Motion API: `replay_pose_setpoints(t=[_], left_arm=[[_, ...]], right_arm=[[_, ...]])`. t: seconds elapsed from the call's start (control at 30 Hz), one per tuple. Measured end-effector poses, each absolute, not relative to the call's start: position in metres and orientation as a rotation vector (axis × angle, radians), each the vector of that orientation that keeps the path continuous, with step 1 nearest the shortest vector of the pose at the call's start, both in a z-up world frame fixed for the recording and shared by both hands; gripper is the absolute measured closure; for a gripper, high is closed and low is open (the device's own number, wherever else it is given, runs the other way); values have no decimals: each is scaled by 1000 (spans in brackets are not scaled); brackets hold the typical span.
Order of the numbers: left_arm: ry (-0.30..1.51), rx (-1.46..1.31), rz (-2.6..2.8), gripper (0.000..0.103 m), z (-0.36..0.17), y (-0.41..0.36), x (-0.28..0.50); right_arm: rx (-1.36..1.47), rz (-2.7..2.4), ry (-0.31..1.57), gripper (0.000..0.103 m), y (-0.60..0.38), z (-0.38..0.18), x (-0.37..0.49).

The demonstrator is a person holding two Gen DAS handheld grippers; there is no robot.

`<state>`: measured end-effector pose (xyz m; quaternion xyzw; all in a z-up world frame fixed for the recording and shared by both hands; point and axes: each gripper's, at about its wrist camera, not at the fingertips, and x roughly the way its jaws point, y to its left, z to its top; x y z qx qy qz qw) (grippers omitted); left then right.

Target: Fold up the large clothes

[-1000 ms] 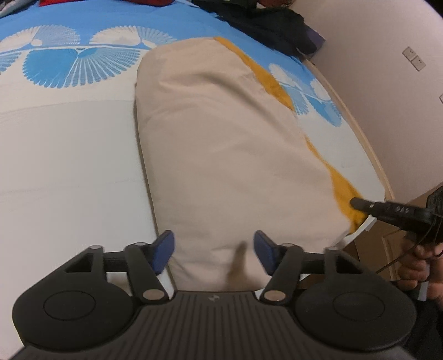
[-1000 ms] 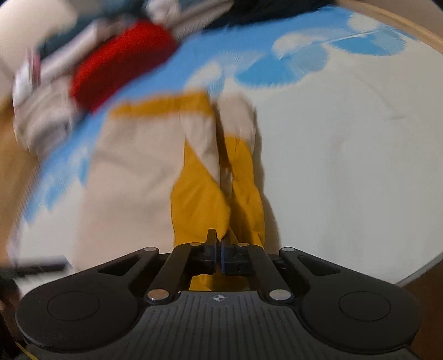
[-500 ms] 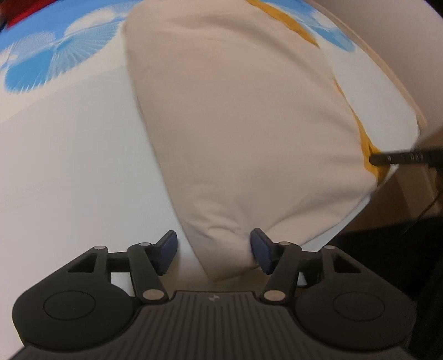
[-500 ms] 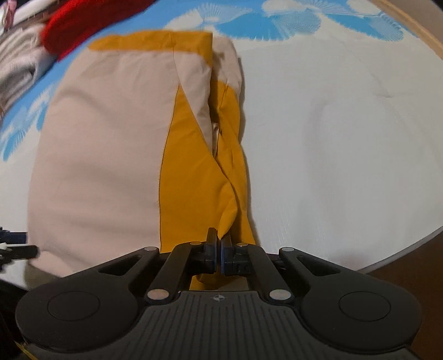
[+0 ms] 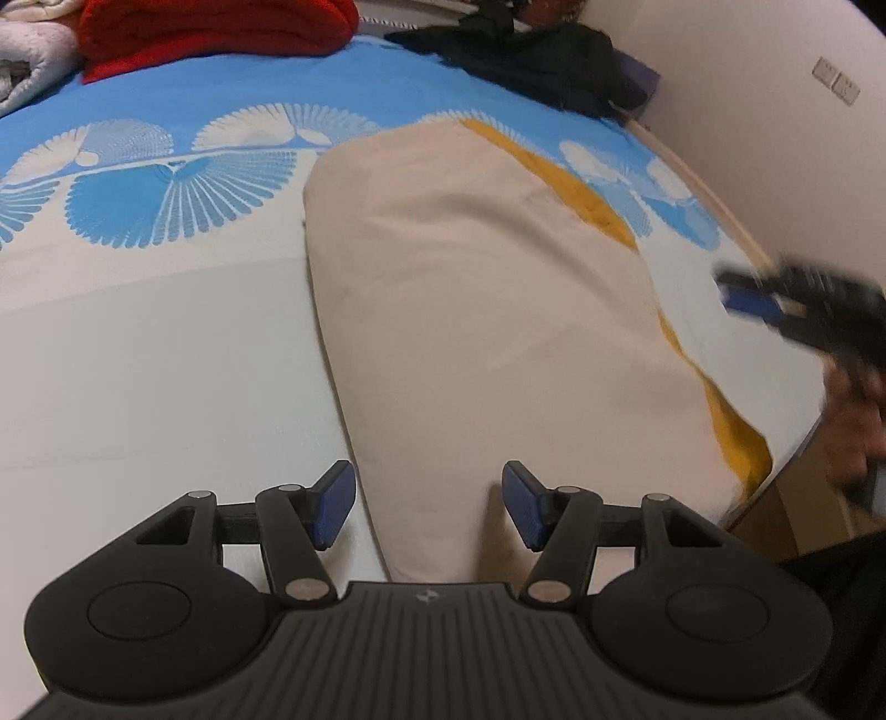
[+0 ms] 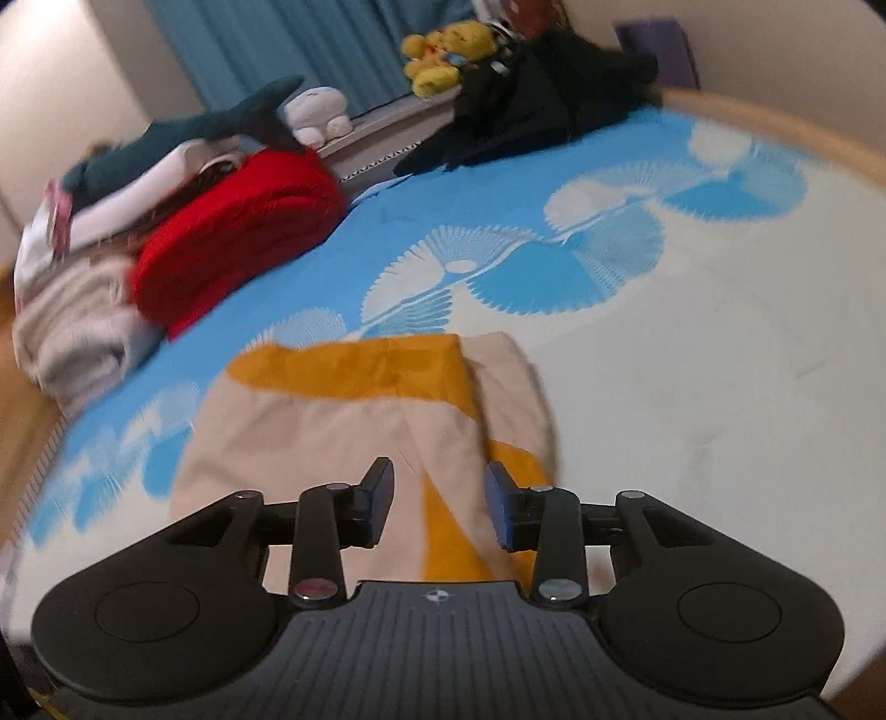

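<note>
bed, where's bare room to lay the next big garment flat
The widest free patch is the plain white sheet beside the folded beige and mustard garment, on the side away from the wall. The blue fan print beyond the garment is bare too. The far end is crowded: red bundle, grey blanket, black clothes, soft toys.

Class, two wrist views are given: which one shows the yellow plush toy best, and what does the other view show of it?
The right wrist view. There the yellow plush toy sits at the top, by the blue curtain behind the bed, slightly blurred but recognisable. The left wrist view does not show it; its frame ends at the dark clothes.
</note>
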<state>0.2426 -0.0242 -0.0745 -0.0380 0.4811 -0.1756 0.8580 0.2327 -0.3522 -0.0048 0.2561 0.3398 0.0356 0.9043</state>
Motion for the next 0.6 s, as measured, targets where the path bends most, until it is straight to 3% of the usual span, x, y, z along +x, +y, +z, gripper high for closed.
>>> replay_pose_setpoints(t=[0.33, 0.43, 0.6], left_arm=[[1032, -97, -341, 38, -90, -26, 247], [1038, -98, -342, 38, -92, -27, 250], [1039, -104, -356, 37, -93, -30, 254]], right_arm=[[702, 0, 788, 58, -343, -56, 313], [671, 39, 763, 100, -343, -53, 319], [581, -42, 808, 103, -352, -62, 321]])
